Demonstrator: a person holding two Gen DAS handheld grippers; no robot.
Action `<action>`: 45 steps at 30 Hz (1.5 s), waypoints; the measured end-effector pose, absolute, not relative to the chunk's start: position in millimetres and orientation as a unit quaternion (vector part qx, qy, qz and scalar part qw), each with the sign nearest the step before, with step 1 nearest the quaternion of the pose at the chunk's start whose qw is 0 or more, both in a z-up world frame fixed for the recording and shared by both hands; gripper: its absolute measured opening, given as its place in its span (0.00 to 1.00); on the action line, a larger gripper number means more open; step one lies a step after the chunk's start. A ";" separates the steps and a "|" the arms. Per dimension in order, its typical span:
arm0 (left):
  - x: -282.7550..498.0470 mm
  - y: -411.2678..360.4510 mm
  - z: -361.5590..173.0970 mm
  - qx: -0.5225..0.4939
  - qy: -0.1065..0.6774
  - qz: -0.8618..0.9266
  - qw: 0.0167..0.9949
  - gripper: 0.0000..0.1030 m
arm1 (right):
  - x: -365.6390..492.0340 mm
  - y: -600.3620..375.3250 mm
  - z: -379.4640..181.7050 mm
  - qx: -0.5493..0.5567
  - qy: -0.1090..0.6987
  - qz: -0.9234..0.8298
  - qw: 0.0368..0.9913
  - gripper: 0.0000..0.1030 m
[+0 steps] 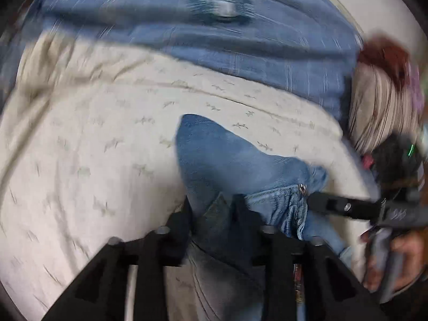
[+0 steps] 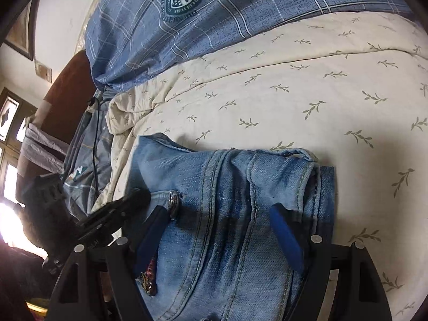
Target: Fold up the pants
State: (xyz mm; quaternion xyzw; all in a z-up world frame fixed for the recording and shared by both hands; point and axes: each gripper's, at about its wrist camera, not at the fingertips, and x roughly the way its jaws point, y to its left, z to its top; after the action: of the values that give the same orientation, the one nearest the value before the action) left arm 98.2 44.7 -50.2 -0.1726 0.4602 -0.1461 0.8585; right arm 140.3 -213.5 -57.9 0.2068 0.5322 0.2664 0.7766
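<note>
denim fills the middle of the left wrist view: the pants (image 1: 230, 160) lie on a cream bedspread (image 1: 93, 133) printed with small leaf sprigs, and the whole picture is smeared with motion blur. the left gripper (image 1: 211, 208) has a fold of the fabric bunched between its black fingers (image 1: 179, 222), with the jaws narrowed on it. from the right edge the right gripper (image 1: 334, 204) reaches in, one of its fingers lying beside the metal button of the pants, and the person's hand (image 1: 385, 262) shows behind it. beyond the bedspread sits a blue plaid quilt (image 1: 214, 40) with a round badge, and a striped pillow (image 1: 382, 107) lies at the right. in the right wrist view (far sharper) the pants (image 2: 227, 200) lie folded over on the bedspread (image 2: 294, 93), waistband and seams facing the camera. the right gripper (image 2: 219, 227) straddles the denim with its jaws wide, blue pads (image 2: 286, 238) standing on either side of the cloth. the left gripper (image 2: 120, 214) shows dark at the left edge of the pants. the plaid quilt (image 2: 214, 18) lies across the top.
</note>
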 end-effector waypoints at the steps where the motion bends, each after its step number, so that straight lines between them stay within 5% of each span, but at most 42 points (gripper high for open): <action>1: 94.3 55.6 -51.9 -0.204 0.463 -0.153 0.849 0.65 | 140.8 -215.1 -57.5 0.212 0.533 0.267 0.775 0.79; 8: 37.2 86.4 -67.2 -0.331 0.461 -0.216 0.795 0.70 | 102.3 -228.5 -11.5 0.259 0.486 0.329 0.767 0.79; 12: 28.0 63.1 -83.0 -0.330 0.480 -0.230 0.780 0.69 | 73.5 -218.5 -28.4 0.248 0.526 0.351 0.734 0.79; 16: 30.3 40.4 -86.5 -0.275 0.502 -0.213 0.792 0.37 | 69.6 -216.0 -68.2 0.247 0.548 0.326 0.729 0.79; 21: 17.6 -11.2 -53.0 -0.106 0.478 -0.165 0.856 0.25 | 69.9 -214.5 -69.9 0.241 0.544 0.329 0.733 0.79; 24: 18.4 -18.4 -56.8 -0.096 0.478 -0.152 0.860 0.27 | 68.5 -219.8 -73.4 0.263 0.536 0.335 0.729 0.79; 28: 11.2 11.3 -57.1 -0.159 0.481 -0.172 0.845 0.48 | 65.9 -228.2 -67.1 0.280 0.531 0.333 0.727 0.79; 32: 2.8 37.1 -50.5 -0.216 0.454 -0.192 0.843 0.59 | 63.9 -226.7 -26.3 0.272 0.497 0.347 0.747 0.79; 37: -2.6 44.2 -52.2 -0.217 0.447 -0.205 0.843 0.60 | 100.8 -218.9 9.5 0.269 0.457 0.339 0.777 0.79; 45: -0.5 64.2 -62.6 -0.220 0.433 -0.188 0.854 0.65 | 149.8 -210.7 -58.4 0.282 0.526 0.277 0.753 0.80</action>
State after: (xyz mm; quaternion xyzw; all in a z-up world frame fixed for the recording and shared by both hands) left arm -0.5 64.2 -62.6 -0.2200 0.4332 -0.1880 0.8536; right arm 149.8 -210.7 -58.4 0.2817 0.5260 0.2771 0.7531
